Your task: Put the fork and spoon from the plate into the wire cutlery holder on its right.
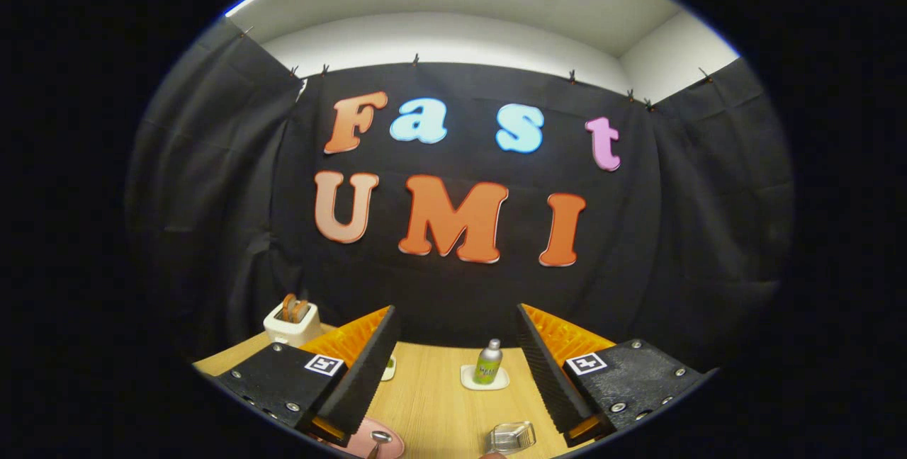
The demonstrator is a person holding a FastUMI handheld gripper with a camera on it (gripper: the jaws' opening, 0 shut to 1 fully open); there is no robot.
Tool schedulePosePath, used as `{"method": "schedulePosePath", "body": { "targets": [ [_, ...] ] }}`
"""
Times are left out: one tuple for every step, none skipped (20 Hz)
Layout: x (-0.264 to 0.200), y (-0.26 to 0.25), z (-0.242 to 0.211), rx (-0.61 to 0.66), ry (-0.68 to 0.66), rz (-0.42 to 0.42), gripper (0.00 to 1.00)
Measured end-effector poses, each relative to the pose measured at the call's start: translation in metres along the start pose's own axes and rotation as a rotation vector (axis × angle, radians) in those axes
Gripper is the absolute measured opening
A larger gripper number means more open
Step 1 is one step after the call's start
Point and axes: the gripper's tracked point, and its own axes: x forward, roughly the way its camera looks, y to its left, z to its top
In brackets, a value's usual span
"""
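Observation:
My gripper (455, 324) is held high above the wooden table (439, 395), its fingers wide apart with nothing between them. Below the left finger (368, 367) lies a pink plate (354, 439), partly hidden by it. A spoon (380, 439) rests on the plate, its bowl showing. The fork cannot be made out. A glinting wire or clear holder (511, 436) sits to the plate's right, near the base of the right finger (549, 367).
A white toaster (292, 323) with bread slices stands at the far left of the table. A small green bottle (488, 363) on a white coaster (485, 378) stands mid-table, between the fingers and beyond them. Black cloth walls close the back.

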Motion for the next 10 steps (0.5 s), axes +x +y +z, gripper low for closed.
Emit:
{"method": "schedulePosePath", "body": {
  "targets": [
    [0.001,0.010,-0.015,0.006,0.042,0.017,0.97],
    [0.001,0.019,-0.027,0.010,0.074,0.033,0.97],
    [0.003,0.028,-0.035,0.011,0.091,0.046,0.97],
    [0.004,0.036,-0.046,0.011,0.120,0.056,0.96],
    [0.005,0.045,-0.061,0.013,0.157,0.071,0.96],
    [0.005,0.054,-0.077,0.012,0.195,0.081,0.96],
    [0.004,0.062,-0.094,0.009,0.226,0.092,0.96],
    [0.003,0.067,-0.108,0.002,0.253,0.095,0.95],
    [0.004,0.073,-0.125,-0.006,0.282,0.099,0.94],
    [0.002,0.079,-0.141,-0.011,0.319,0.106,0.93]
  ]
}}
